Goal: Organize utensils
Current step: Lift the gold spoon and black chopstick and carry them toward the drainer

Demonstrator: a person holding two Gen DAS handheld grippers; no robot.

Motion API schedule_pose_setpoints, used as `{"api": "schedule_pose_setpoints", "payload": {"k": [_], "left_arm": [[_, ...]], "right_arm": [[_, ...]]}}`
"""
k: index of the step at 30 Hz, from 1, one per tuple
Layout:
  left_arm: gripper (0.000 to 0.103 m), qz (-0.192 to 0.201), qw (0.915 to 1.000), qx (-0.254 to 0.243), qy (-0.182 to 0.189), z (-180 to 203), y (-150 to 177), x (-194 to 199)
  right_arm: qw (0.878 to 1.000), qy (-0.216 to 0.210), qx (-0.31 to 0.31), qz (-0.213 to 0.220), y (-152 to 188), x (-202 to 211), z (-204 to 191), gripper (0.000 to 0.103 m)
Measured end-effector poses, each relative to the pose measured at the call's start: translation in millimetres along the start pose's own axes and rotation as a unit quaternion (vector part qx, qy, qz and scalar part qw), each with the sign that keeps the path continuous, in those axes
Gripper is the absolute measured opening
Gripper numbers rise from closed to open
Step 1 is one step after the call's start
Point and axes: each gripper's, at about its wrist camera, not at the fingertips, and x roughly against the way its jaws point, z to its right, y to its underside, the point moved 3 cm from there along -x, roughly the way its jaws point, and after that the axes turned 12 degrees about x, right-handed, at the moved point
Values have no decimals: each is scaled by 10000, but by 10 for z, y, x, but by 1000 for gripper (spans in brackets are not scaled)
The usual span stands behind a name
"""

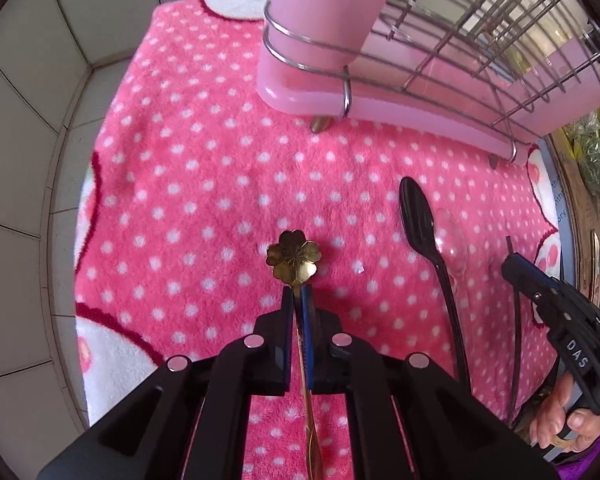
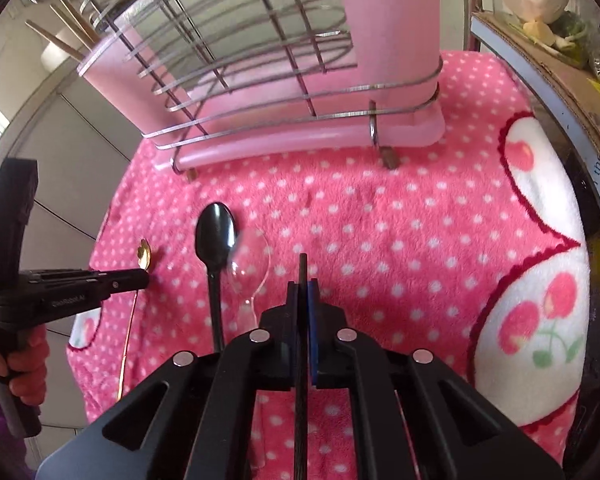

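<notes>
**Both grippers hold a utensil, the rack waits ahead**

Left wrist view: the left gripper (image 1: pixel 297 294) has its jaws closed on the neck of a gold flower spoon (image 1: pixel 294 258), the flower bowl sticking out at 12 o'clock just above the pink dotted towel (image 1: pixel 188 168). At 2 o'clock lie a black spoon (image 1: pixel 418 216) and, touching it, a clear spoon (image 1: pixel 452 236). The wire rack (image 1: pixel 440 60) with its pink holder (image 1: pixel 312 32) stands at 12 to 1 o'clock. The right gripper (image 1: pixel 516 266) shows at 3 o'clock with a thin dark stick in it.

Right wrist view: the right gripper (image 2: pixel 302 292) has its jaws shut on a black stick (image 2: pixel 302 268), probably a chopstick, which points to 12 o'clock. The black spoon (image 2: pixel 216 236) and clear spoon (image 2: pixel 254 256) lie at 10 to 11 o'clock, the left gripper (image 2: pixel 140 276) at 9 o'clock. Wooden chopsticks (image 2: pixel 66 32) already stand in the rack at 10 o'clock.

I think the step is to carry each utensil to the holder. To do it well, lift clear of the rack wires first, turn the handle downward, and release only when it is inside a compartment.
</notes>
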Motion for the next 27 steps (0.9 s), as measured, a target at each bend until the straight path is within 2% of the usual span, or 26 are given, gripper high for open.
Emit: {"api": "schedule_pose_setpoints", "payload": {"k": [4, 7, 15, 21, 27], "left_arm": [[3, 462, 9987, 40, 222, -9, 15, 265], [3, 1052, 9939, -41, 324, 16, 38, 561], [3, 2335, 9700, -70, 667, -22, 68, 1197], [0, 2845, 9550, -12, 840, -12, 75, 1496], [0, 3289, 9391, -117, 987, 42, 108, 1853]], "right_arm": [[9992, -203, -118, 334, -49, 202, 35, 5], [9971, -223, -60, 725, -135, 413, 0, 5], [9791, -165, 134, 2021, -167, 1046, 22, 5], [9638, -286, -194, 2644, -151, 1343, 195, 5], [9494, -174, -262, 3124, -205, 1578, 252, 5]]}}
